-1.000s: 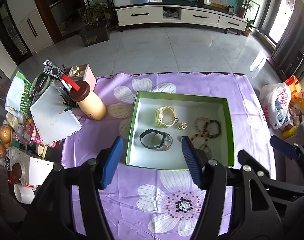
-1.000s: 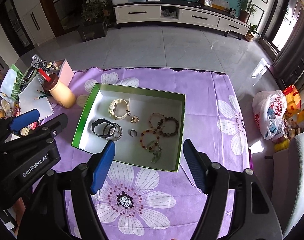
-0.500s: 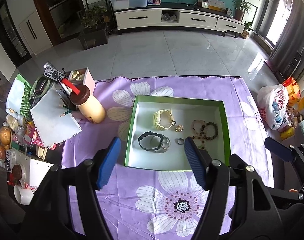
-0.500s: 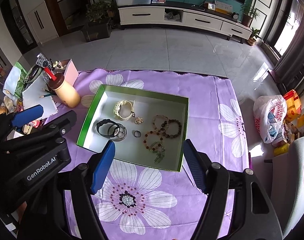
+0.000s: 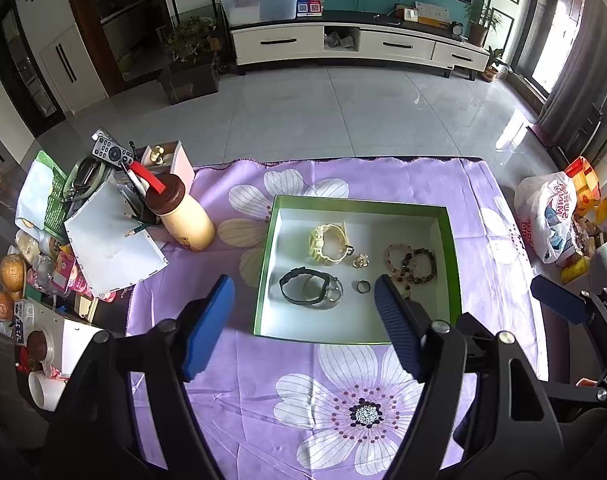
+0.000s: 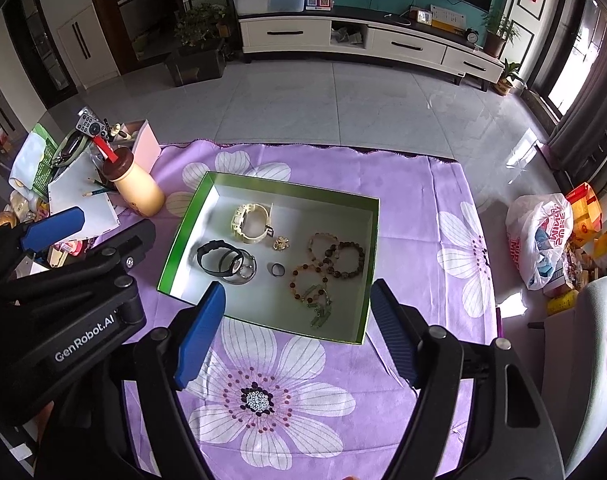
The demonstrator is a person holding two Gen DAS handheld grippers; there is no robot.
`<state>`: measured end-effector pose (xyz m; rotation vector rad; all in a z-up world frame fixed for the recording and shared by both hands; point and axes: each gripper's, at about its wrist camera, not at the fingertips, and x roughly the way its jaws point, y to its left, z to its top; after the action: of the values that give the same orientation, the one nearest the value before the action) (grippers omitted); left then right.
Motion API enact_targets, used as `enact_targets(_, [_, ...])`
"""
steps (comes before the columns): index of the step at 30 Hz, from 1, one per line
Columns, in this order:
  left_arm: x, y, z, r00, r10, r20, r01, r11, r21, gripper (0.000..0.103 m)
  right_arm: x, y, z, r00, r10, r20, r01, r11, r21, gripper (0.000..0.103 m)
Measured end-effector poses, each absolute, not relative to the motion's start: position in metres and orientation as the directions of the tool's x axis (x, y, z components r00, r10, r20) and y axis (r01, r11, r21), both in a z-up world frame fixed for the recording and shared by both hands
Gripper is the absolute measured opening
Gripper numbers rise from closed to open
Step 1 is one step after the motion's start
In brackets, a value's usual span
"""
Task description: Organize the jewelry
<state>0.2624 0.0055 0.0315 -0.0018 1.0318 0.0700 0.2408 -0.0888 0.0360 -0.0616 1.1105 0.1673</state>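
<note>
On the bench, a green box [image 5: 263, 280] is placed on the purple cloth [image 5: 383, 176]. In it are seen, from the left, 2 watches, a ring [image 5: 363, 286] and bead bracelets [image 6: 335, 256]. The left gripper [image 5: 303, 292] and the right gripper [image 6: 297, 300] are held above the near edge, both being opened wide, with nothing between the fingers.

Watches [image 6: 239, 240] left, bracelets [image 6: 331, 260] right, in box [image 6: 183, 236] on cloth [image 6: 415, 200].

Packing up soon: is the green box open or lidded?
Open: the green box has no lid, and the watches and bracelets lie exposed on its white floor.
</note>
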Motion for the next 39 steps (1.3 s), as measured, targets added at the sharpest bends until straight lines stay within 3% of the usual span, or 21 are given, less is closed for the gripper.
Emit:
enact_targets(16, [0.2658, 0.0126, 0.0244, 0.489, 0.063, -0.87, -0.077, 0.997, 0.029, 0.079, 0.2413, -0.0886, 0.0341, 0.429, 0.108, -0.897, -0.167, 0.985, 0.039, 0.075])
enact_targets(26, [0.2642, 0.0109, 0.025, 0.489, 0.059, -0.87, -0.074, 0.997, 0.026, 0.087, 0.2398, -0.0868, 0.0334, 0.431, 0.111, -0.896, -0.171, 0.984, 0.039, 0.075])
enact_targets(39, [0.2636, 0.012, 0.0236, 0.481, 0.066, -0.874, -0.076, 0.997, 0.034, 0.088, 0.2392, -0.0862, 0.0334, 0.427, 0.114, -0.897, -0.171, 0.984, 0.043, 0.075])
